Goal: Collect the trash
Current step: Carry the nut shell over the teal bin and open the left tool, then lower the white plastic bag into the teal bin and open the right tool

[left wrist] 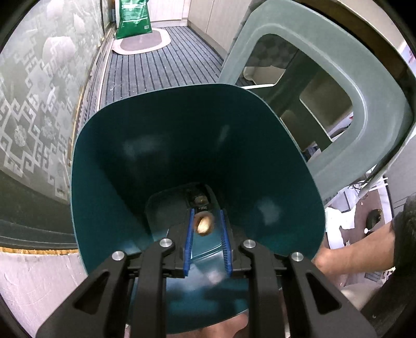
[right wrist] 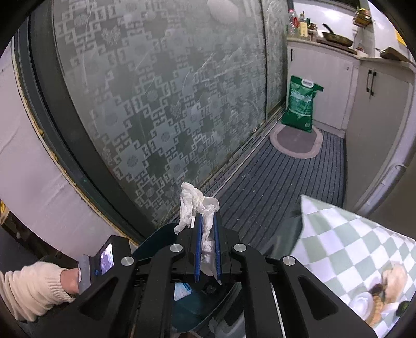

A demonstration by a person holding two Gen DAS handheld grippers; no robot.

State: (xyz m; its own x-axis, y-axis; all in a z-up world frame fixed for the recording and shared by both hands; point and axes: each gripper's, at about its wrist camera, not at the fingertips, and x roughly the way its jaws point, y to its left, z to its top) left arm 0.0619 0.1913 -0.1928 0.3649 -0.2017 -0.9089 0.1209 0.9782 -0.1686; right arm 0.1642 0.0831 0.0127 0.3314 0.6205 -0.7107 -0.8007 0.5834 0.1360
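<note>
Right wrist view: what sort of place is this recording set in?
Most likely the kitchen of a home. A counter at the back carries a pan and bottles above white cabinet doors. A green sack stands on the floor by a patterned frosted glass sliding door.

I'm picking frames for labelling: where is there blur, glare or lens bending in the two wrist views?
Left wrist view: small tan scrap between the left gripper fingers is smeared; pale glare patches on the teal plastic bin wall. Right wrist view: crumpled white tissue is sharp; patterned frosted glass door bows strongly at the edges.
</note>
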